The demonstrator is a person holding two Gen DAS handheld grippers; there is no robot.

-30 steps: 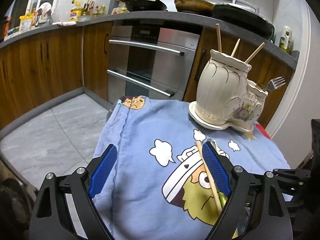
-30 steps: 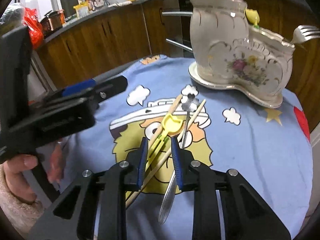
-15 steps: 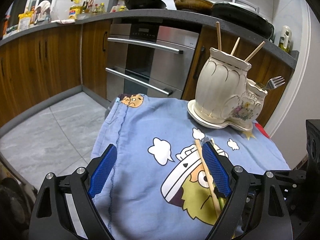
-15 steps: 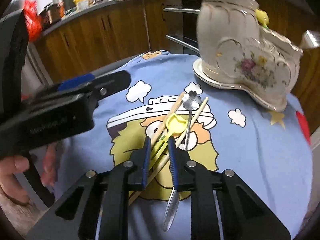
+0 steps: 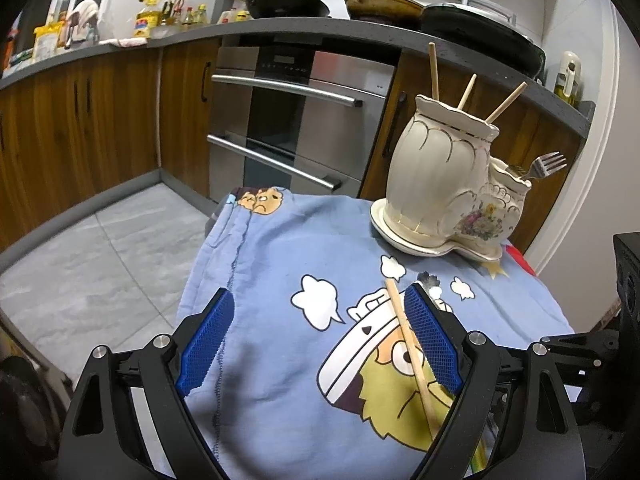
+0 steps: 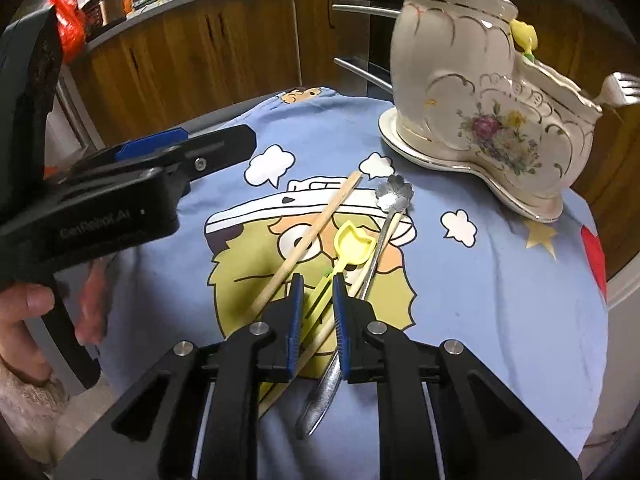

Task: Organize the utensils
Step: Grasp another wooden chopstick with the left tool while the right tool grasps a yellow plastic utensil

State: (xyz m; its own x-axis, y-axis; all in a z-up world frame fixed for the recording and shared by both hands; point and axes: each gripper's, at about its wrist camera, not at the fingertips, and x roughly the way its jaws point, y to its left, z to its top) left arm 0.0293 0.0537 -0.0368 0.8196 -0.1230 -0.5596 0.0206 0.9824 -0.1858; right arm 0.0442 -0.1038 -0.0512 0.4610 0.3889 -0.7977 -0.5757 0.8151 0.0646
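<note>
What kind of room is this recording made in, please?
Most likely a home kitchen. A built-in steel oven sits between wooden cabinets, pans stand on the countertop above it, and a ceramic utensil holder stands on a cloth-covered table.

Both grippers (image 5: 318, 340) (image 6: 316, 312) are black with blue ribbed pads (image 5: 430, 340), silver screws (image 6: 259, 328), and faint "GenRobot.AI" lettering (image 6: 96, 227).

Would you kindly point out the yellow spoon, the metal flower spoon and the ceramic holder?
yellow spoon (image 6: 354, 243), right wrist view, on its bowl.
metal flower spoon (image 6: 394, 193), right wrist view, on its flower-shaped head.
ceramic holder (image 5: 436, 176), left wrist view, on the taller compartment's wall.
</note>
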